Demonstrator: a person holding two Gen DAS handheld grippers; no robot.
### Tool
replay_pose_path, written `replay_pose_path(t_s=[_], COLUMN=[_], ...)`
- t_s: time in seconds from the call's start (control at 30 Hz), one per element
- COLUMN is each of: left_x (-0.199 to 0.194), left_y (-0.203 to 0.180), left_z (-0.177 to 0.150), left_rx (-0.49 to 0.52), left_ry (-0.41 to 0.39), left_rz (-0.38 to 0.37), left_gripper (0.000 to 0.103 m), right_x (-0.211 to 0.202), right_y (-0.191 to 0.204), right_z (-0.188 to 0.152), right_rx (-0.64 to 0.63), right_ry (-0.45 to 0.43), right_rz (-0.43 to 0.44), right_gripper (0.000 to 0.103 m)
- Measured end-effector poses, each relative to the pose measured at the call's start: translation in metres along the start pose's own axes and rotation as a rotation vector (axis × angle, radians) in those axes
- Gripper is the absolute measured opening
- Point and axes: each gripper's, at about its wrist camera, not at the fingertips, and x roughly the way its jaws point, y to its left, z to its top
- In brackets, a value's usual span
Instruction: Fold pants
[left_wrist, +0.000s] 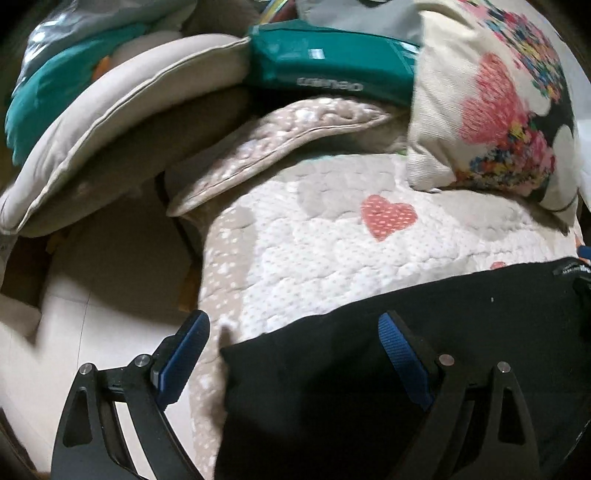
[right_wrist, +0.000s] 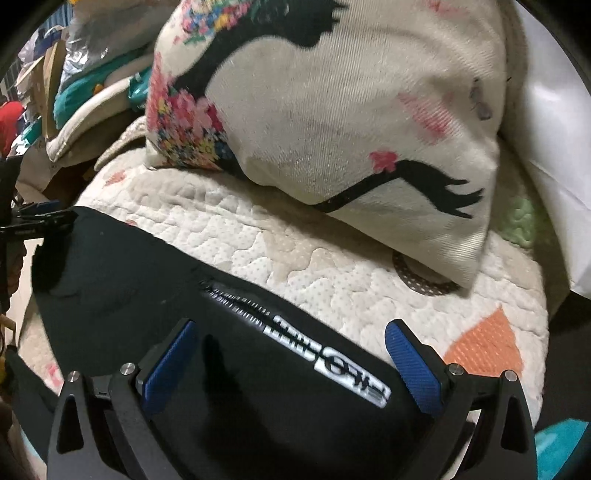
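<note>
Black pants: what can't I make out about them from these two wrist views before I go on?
- Black pants: near part cut off by both views' bottom edges and the open left hand-held gripper and right hand-held gripper.
- White lettering: too blurred to read.
- Fold layers: black on black, cannot tell.
- Quilt: partly hidden under the pillow.

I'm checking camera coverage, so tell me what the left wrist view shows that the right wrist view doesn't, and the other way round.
Only the left wrist view shows the pink heart patch on the quilt and the teal package behind the beige cushion.

Only the right wrist view shows the white printed lettering on the pants, the orange patch, and the left gripper from outside, at the pants' far edge.

Both show the black pants on the quilt, the floral pillow, and open blue-padded fingers.
</note>
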Motion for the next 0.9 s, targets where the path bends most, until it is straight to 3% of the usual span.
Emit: replay_pose_path(t_s=[0.07,0.1,0.17,0.2,0.23,0.27,0.33,0.43,0.73,0.9], left_x=[0.000,-0.001,-0.005,-0.008,-0.012,-0.014,-0.022,-0.040,-0.101,-0.135], left_y=[-0.003,-0.003,-0.003,-0.005,-0.008,-0.010,-0.016,-0.021,-0.025,-0.032], left_z=[-0.003,-0.004,-0.007,-0.008,-0.007,-0.007,-0.007,-0.008,-0.003,-0.020], left_rx=[0.006,0.001,-0.017,-0.008,0.016,0.024,0.051,0.063,0.078,0.091], left_ry=[0.003,0.005,0.015,0.009,0.011,0.016,0.006,-0.024,-0.111,-0.144], left_rz=[-0.013,-0.034,-0.099,-0.087,-0.104,-0.112,-0.102,-0.092,-0.064,-0.039], left_gripper=[0.091,0.085,0.049,0.037,0.017,0.016,0.016,0.016,0.016,0.016], right_x=[0.009,0.012,0.018,0.018,0.017,0.016,0.013,0.004,-0.043,-0.074], right_y=[0.002,0.003,0.007,0.009,0.010,0.012,0.015,0.017,0.034,0.047], right_z=[0.001,0.002,0.003,0.003,0.002,0.002,0.000,-0.002,-0.007,-0.016], right_rx=[-0.012,-0.023,-0.038,-0.037,-0.031,-0.028,-0.025,-0.008,0.006,0.001], right_ry=[0.015,0.025,0.040,0.043,0.040,0.036,0.035,0.030,-0.028,-0.042], right_rz=[0.008,0.016,0.041,0.059,0.080,0.099,0.121,0.140,0.102,0.061], right_gripper=[0.101,0.099,0.091,0.083,0.072,0.066,0.043,0.027,0.022,0.021])
